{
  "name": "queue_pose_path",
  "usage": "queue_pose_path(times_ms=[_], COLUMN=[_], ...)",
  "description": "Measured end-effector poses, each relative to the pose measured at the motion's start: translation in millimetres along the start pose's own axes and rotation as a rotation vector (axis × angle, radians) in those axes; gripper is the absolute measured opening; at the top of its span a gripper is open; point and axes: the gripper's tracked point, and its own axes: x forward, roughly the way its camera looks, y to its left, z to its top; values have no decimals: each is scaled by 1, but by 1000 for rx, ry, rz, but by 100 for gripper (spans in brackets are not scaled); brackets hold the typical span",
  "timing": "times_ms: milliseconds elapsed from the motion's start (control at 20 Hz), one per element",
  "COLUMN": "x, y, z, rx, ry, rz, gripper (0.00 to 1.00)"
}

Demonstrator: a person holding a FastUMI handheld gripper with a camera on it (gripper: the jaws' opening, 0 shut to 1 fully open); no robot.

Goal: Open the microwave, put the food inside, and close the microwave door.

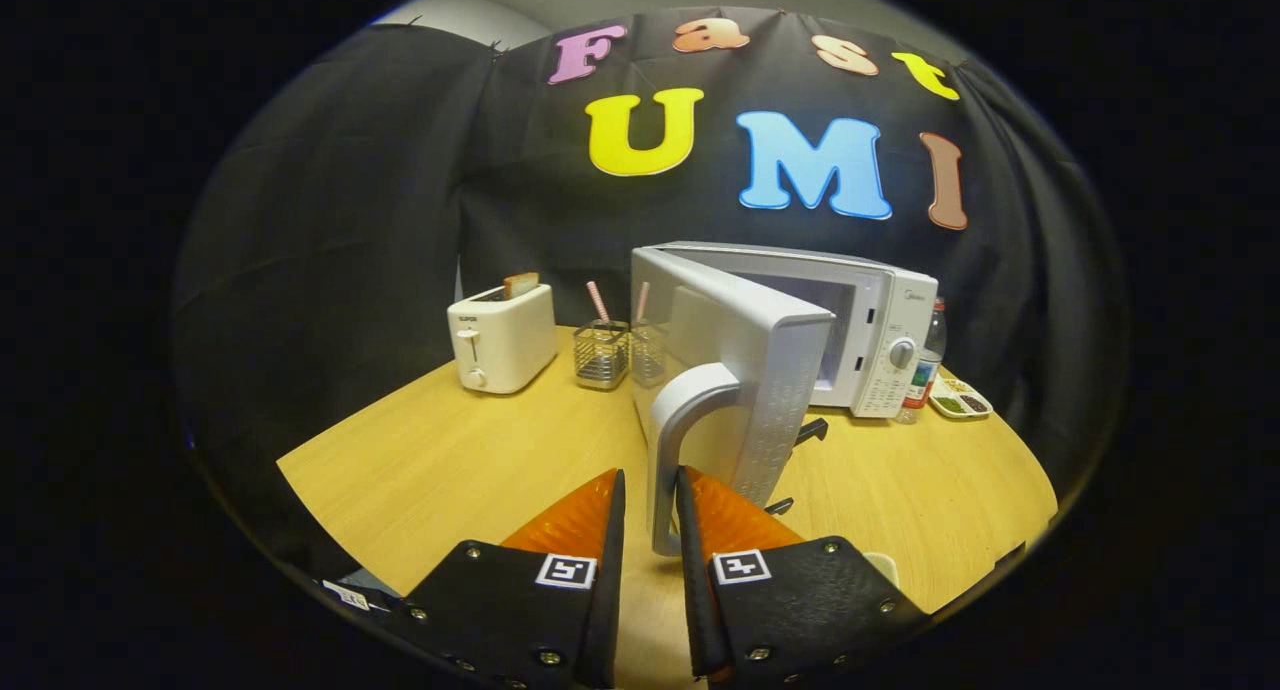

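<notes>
The white microwave [880,320] stands at the back of the wooden table [450,460], and its door [770,370] is swung wide open toward me. The door's curved handle [668,450] hangs between my fingers. My gripper [652,485] straddles the handle's lower end. The right finger [715,515] lies against it, while a thin strip of table shows between the handle and the left finger [590,515]. Part of the lit cavity [845,315] shows behind the door. A pale rim [882,567] peeks out beside the right finger; I cannot tell what it is.
A white toaster [502,337] with a slice of toast stands at the back left. Beside it is a wire holder [602,353] with straws. To the right of the microwave are a bottle [925,370] and a small tray [958,400] of condiments.
</notes>
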Motion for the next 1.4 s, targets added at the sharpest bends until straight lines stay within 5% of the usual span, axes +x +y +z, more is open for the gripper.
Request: queue_pose_path(times_ms=[500,800,850,950,1000,1400], x=[8,-38,-48,-67,-73,-86], y=[99,120,116,93,79,-40], z=[11,68,79,96,101,70], rx=[-16,27,33,39,42,43], ry=[-5,-142,-176,-240,-265,-256], rz=[173,291,295,269,240,-21], gripper=[29,35,60,89,95,98])
